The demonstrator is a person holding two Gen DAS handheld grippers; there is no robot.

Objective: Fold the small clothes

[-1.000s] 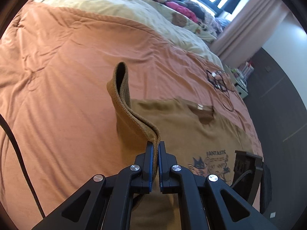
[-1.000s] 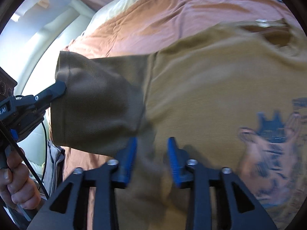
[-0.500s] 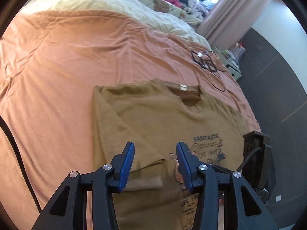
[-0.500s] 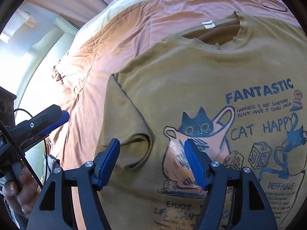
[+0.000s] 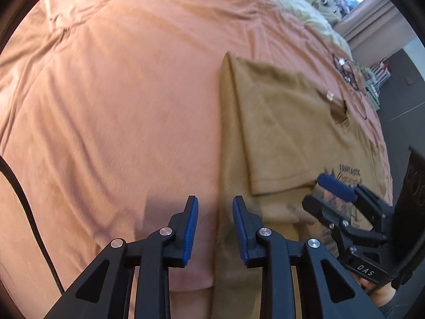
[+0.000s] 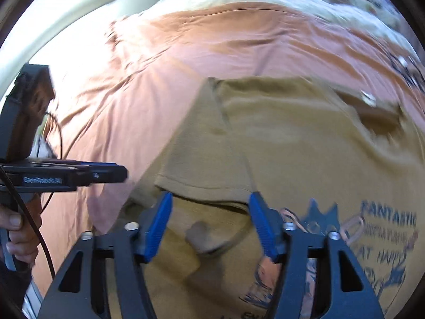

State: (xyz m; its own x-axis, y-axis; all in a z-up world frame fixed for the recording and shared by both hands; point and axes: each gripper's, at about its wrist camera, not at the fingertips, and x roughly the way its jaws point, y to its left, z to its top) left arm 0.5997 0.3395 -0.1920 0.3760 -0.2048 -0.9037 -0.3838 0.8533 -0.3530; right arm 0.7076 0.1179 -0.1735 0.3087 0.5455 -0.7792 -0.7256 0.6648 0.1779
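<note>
The brown T-shirt (image 5: 292,133) lies flat on the bed's orange duvet (image 5: 119,93), print side up, its collar (image 5: 337,109) toward the far end and its body running back toward the person. Its left sleeve (image 6: 209,143) is already turned in over the chest, so the left side now ends in a straight folded edge (image 5: 225,122). That edge is the long axis that matters: in the left wrist view it runs from the far shoulder corner straight back to the near rim.

The left hand-held gripper (image 5: 215,228) sits right over the near stretch of that edge, pointing steeply down. Its jaws are closing, with the edge lined up in the gap between them, though the pads do not look to be pressing on cloth yet. It is the nearer gripper for taking this side of the shirt.

The right hand-held gripper (image 6: 209,226) hangs further in over the shirt body, just near of the sleeve hem (image 6: 202,188) and left of the cat print (image 6: 372,239). Its jaws are also closing but stand well apart, with a small bump of fabric (image 6: 202,239) below them, not pinched.

As I judge it, the next fold would carry the left edge rightward across the print, so the grasp should come down along that edge, not across it.
</note>
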